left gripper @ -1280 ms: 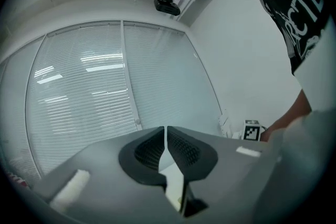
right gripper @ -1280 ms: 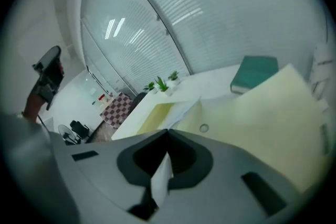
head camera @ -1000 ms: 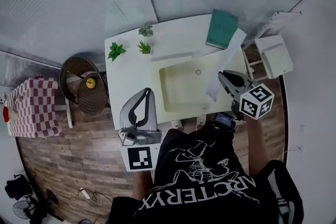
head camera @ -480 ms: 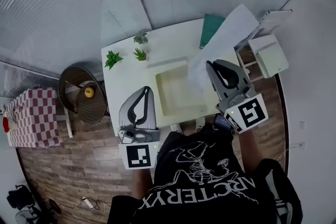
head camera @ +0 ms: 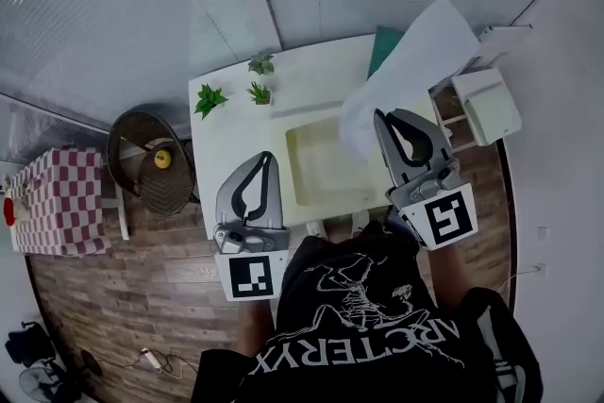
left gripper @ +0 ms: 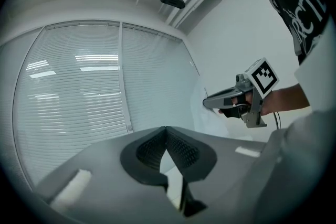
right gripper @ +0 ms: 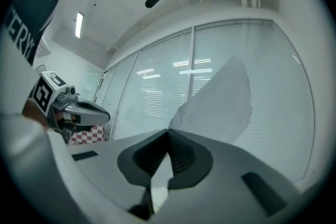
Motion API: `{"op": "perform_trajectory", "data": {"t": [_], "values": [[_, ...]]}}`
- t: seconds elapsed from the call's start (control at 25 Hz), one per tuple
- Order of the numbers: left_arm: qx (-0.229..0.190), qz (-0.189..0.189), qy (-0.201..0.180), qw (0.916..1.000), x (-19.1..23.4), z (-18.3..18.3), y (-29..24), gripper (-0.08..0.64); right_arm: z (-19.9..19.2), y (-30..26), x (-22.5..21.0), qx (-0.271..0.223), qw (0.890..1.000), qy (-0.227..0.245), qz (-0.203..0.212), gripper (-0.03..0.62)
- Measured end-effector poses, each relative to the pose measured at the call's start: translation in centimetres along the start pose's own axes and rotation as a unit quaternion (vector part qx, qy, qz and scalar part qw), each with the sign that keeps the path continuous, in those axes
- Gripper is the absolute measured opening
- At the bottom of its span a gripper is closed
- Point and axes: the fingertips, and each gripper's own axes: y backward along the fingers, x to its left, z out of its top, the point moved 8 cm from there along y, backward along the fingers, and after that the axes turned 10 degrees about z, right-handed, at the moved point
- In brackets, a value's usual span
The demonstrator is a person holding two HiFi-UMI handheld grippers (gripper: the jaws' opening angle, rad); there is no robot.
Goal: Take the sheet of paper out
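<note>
In the head view a white sheet of paper [head camera: 408, 69] stands up in the air over the right part of the white table [head camera: 236, 132]. My right gripper [head camera: 383, 116] is shut on the sheet's lower edge. The right gripper view shows the sheet [right gripper: 218, 107] rising out of the closed jaws of that gripper [right gripper: 168, 132] against the window blinds. My left gripper [head camera: 269, 157] hangs above the table's front left edge, shut with nothing in it; in its own view the left gripper [left gripper: 166, 128] points at the blinds. A pale yellow tray [head camera: 304, 167] lies between the two grippers.
A green book [head camera: 380, 48] lies at the table's far right, partly behind the sheet. Three small potted plants [head camera: 209, 96] stand at the far left. A white cabinet [head camera: 486, 104] is right of the table, a wicker chair [head camera: 151, 160] holding a yellow object to its left.
The right gripper has lifted the sheet from low over the tray to high above the table, where it now stands up. The left gripper has hardly moved.
</note>
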Motion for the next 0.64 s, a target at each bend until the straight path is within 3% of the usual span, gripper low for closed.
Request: {"op": "perform_trajectory", "data": {"t": [0.12, 0.64], "values": [[-0.001, -0.001, -0.017, 0.9999, -0.1, 0.4, 0.0, 0.012, 0.4, 0.0, 0.2, -0.008, 1.000, 0.003, 0.000, 0.012], [0.001, -0.003, -0.019, 0.9998, -0.5, 0.1, -0.5, 0.011, -0.3, 0.1, 0.0, -0.002, 1.000, 0.017, 0.000, 0.012]]}}
